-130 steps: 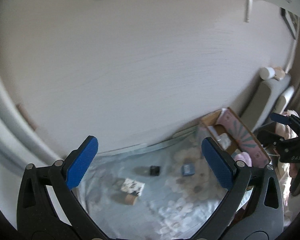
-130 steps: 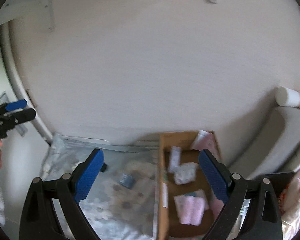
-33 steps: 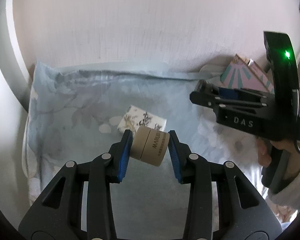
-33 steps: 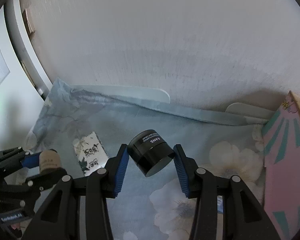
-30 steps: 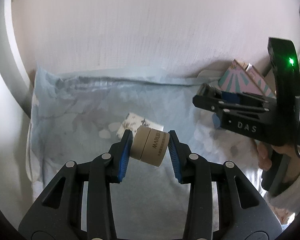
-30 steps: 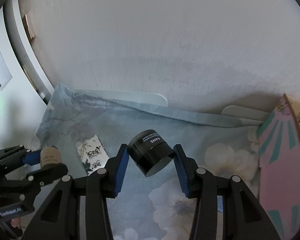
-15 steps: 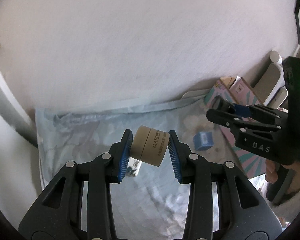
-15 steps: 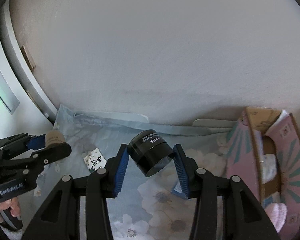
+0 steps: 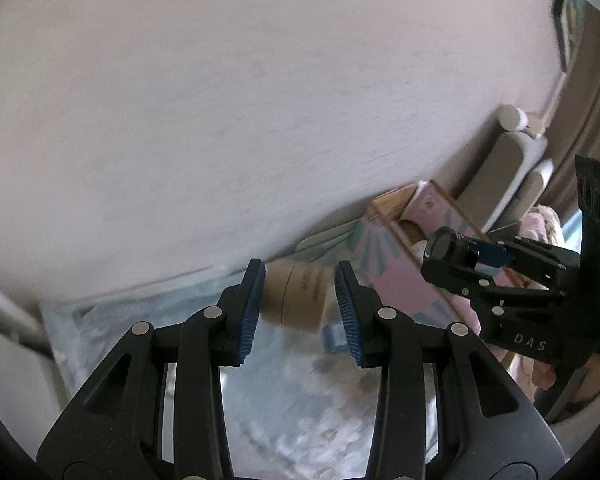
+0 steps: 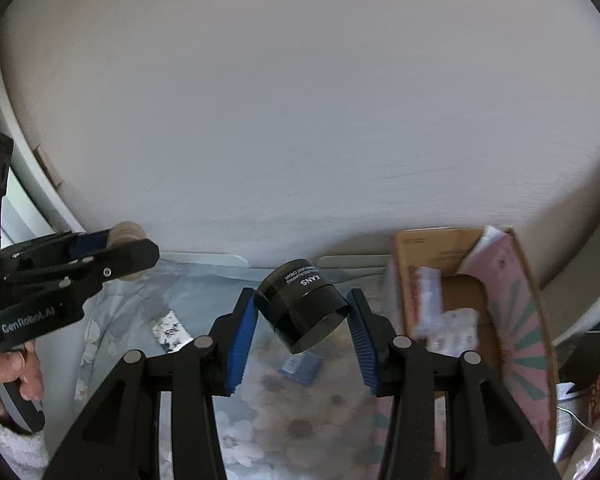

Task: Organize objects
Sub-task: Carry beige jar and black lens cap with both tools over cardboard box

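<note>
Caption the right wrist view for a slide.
Right gripper carries a black jar above the floral cloth, the open box to its right.

Soft daylight, motion blur, dark fisheye edges.

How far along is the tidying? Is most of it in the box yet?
Partly. The box already holds a few packets. In hand: the left gripper is shut on a tan jar and the right gripper on a black jar, both in the air. Left on the cloth: a blue packet and a floral packet.
</note>
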`<action>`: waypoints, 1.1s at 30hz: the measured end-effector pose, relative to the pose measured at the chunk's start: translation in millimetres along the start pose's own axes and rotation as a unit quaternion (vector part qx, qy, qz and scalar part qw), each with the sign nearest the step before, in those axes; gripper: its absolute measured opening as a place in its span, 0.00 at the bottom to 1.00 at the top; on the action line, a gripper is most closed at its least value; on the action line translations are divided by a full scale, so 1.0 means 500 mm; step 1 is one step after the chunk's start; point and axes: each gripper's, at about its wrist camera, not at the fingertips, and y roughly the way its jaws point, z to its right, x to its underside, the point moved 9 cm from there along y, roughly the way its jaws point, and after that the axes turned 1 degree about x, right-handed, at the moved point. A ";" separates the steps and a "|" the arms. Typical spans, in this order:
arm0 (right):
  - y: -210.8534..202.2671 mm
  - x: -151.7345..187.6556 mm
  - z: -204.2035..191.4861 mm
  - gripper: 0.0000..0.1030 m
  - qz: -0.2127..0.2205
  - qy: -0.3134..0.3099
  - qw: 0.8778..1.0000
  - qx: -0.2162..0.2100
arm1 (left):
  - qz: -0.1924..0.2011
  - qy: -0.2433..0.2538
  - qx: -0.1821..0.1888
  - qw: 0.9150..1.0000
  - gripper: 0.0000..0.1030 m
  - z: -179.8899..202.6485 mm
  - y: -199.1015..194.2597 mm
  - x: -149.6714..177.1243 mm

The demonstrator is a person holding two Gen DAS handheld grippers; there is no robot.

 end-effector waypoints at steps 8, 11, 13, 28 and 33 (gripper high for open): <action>-0.050 0.019 0.116 0.41 0.001 0.037 0.999 0.039 | -0.004 0.043 0.045 0.998 0.32 0.123 0.038 -0.054; -0.063 0.031 0.156 0.41 -0.004 0.051 0.997 0.051 | -0.012 0.052 0.065 0.996 0.31 0.165 0.057 -0.061; -0.078 0.039 0.177 0.41 -0.004 0.060 0.997 0.054 | -0.015 0.051 0.076 0.996 0.31 0.181 0.060 -0.063; -0.085 0.099 0.225 0.41 -0.020 0.079 0.995 0.050 | -0.050 0.029 0.052 0.997 0.32 0.148 0.110 0.021; -0.072 0.113 0.202 0.41 -0.024 0.077 0.996 0.035 | -0.055 0.000 0.011 0.998 0.34 0.059 0.089 0.113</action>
